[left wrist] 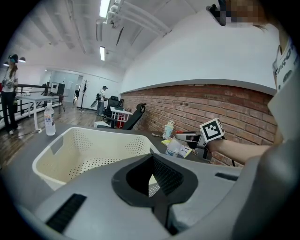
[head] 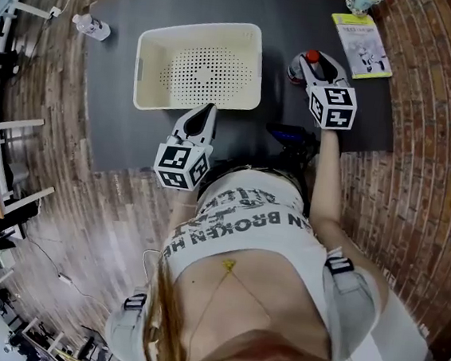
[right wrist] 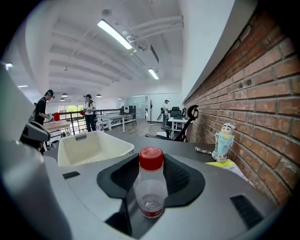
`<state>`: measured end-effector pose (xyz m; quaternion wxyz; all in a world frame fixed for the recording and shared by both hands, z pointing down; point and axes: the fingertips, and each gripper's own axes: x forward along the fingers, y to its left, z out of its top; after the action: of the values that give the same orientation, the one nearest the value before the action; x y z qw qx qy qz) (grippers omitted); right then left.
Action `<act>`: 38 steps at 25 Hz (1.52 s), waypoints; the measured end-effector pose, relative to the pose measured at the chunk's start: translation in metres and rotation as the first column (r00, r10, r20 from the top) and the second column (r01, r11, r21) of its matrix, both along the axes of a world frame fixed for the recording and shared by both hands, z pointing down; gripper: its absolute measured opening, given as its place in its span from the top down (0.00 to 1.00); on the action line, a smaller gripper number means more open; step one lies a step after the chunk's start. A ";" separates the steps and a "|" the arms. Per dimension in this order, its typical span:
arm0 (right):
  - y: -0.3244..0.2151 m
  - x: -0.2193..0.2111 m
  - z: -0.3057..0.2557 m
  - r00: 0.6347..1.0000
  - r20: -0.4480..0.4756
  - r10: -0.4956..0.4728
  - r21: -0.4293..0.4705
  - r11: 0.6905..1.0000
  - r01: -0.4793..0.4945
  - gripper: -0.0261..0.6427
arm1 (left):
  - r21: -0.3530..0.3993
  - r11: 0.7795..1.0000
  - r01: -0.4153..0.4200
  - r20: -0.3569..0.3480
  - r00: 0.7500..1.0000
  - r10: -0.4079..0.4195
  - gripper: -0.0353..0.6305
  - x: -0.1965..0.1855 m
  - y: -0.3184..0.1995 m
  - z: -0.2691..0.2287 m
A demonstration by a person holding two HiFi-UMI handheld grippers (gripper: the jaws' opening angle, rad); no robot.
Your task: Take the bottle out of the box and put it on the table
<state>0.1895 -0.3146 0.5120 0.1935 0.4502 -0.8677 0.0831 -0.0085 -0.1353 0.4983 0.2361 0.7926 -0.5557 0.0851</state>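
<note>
A small clear bottle (head: 311,58) with a red cap stands upright between the jaws of my right gripper (head: 307,66), which is shut on it just right of the box. In the right gripper view the bottle (right wrist: 150,185) fills the gap between the black pads (right wrist: 183,180). The box is a white perforated basket (head: 201,29) on the dark table (head: 119,124), and I see nothing inside it. My left gripper (head: 207,111) rests at the basket's near rim, its jaws shut and holding nothing. The left gripper view shows the basket (left wrist: 51,154) just ahead.
A second clear bottle (head: 91,26) stands on the table's far left corner. A yellow-edged booklet (head: 362,44) and a small figurine (right wrist: 222,140) lie by the brick wall on the right. People stand at distant desks.
</note>
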 end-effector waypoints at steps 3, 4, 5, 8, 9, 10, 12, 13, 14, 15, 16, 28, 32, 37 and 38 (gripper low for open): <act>-0.001 0.000 0.001 1.000 0.023 0.003 0.008 1.000 -0.003 0.73 | 0.000 1.000 -0.003 0.000 1.000 0.003 0.94 0.000 -0.002 -0.001; -0.002 0.000 0.001 1.000 0.028 0.001 0.006 1.000 -0.001 0.73 | 0.000 1.000 -0.003 0.000 1.000 0.003 0.94 0.000 -0.002 -0.001; -0.003 0.000 0.001 1.000 0.030 0.000 0.005 1.000 0.000 0.73 | 0.001 1.000 -0.004 0.000 1.000 0.004 0.94 0.000 -0.003 -0.001; -0.002 0.001 0.001 0.999 0.035 0.002 0.004 1.000 -0.002 0.73 | 0.001 1.000 -0.006 0.002 1.000 0.006 0.94 0.001 -0.004 -0.001; -0.002 0.001 0.002 0.999 0.039 0.003 0.004 1.000 -0.003 0.73 | 0.001 1.000 -0.006 0.002 1.000 0.006 0.94 0.001 -0.004 0.000; -0.002 0.001 0.002 0.999 0.042 0.004 0.003 1.000 -0.004 0.73 | 0.000 1.000 -0.006 0.002 1.000 0.006 0.94 0.001 -0.003 0.000; -0.003 0.002 0.002 0.999 0.045 0.004 0.001 1.000 -0.004 0.73 | -0.001 1.000 -0.009 0.001 1.000 0.009 0.94 0.002 -0.003 0.000; -0.003 0.002 0.002 0.999 0.045 0.005 -0.001 1.000 -0.005 0.72 | -0.001 1.000 -0.010 0.001 1.000 0.010 0.94 0.003 -0.003 0.001; -0.003 0.002 0.002 0.999 0.046 0.007 -0.002 1.000 -0.007 0.72 | -0.002 1.000 -0.011 0.000 1.000 0.011 0.94 0.003 -0.003 0.001; -0.003 0.002 0.003 0.999 0.049 0.009 -0.003 1.000 -0.009 0.72 | -0.002 1.000 -0.011 0.000 1.000 0.011 0.94 0.002 -0.002 0.002; -0.003 0.002 0.003 0.999 0.052 0.012 -0.004 1.000 -0.011 0.72 | -0.002 1.000 -0.010 0.000 1.000 0.010 0.94 0.002 -0.002 0.002; -0.002 0.001 0.002 0.998 0.057 0.004 -0.014 1.000 -0.003 0.71 | -0.002 1.000 -0.015 0.002 1.000 0.015 0.94 0.000 0.000 0.000; 0.002 0.002 0.003 1.000 0.020 -0.009 -0.018 1.000 0.009 0.71 | -0.003 1.000 -0.017 0.001 1.000 0.017 0.94 -0.003 0.000 0.000; 0.011 0.010 0.000 0.998 0.061 0.027 -0.041 0.999 -0.024 0.66 | 0.000 1.000 -0.014 -0.002 1.000 0.014 0.94 -0.006 -0.001 0.000; 0.014 0.011 0.000 0.998 0.057 0.027 -0.045 0.999 -0.024 0.66 | 0.001 1.000 -0.015 -0.002 1.000 0.015 0.94 -0.007 -0.002 0.000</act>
<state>0.2007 -0.3009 0.5120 0.1772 0.4543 -0.8651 0.1178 -0.0151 -0.1372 0.4980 0.2353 0.7970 -0.5496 0.0859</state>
